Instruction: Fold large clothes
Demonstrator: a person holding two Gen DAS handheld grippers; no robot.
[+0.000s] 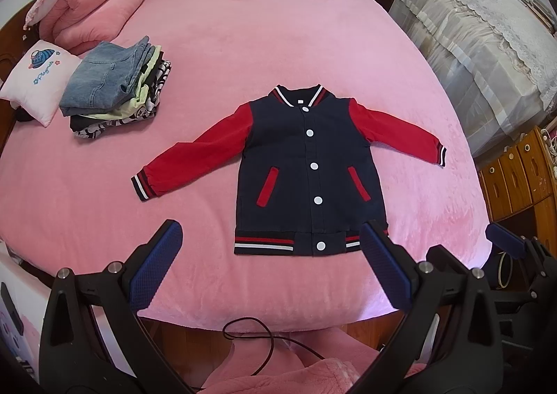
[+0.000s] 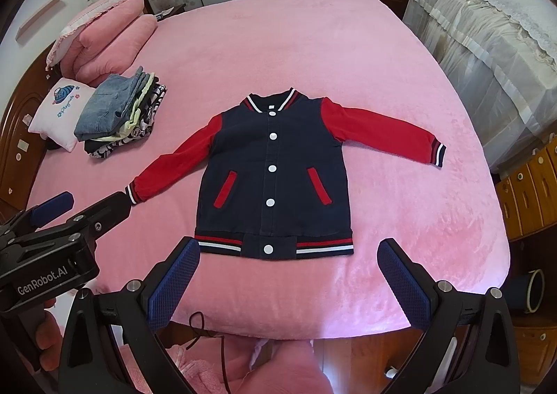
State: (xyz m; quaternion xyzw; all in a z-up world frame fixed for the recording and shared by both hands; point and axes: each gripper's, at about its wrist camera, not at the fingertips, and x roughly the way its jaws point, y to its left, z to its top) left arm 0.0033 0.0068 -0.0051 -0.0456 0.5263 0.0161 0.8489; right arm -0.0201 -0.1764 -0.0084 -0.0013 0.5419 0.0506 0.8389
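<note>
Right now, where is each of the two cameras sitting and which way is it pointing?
Left wrist: rides the left gripper at the bed's near edge, facing the headboard end over the jacket; shows its own open blue-padded fingers and the right gripper at right.
Right wrist: rides the right gripper just to the right, facing the same way; shows its open fingers, the left gripper and a hand holding it.
Shared: jacket, bed, folded clothes stack, small pillow.

Pink bed: jacket flat at ctr, clothes stack, pillows far left.
</note>
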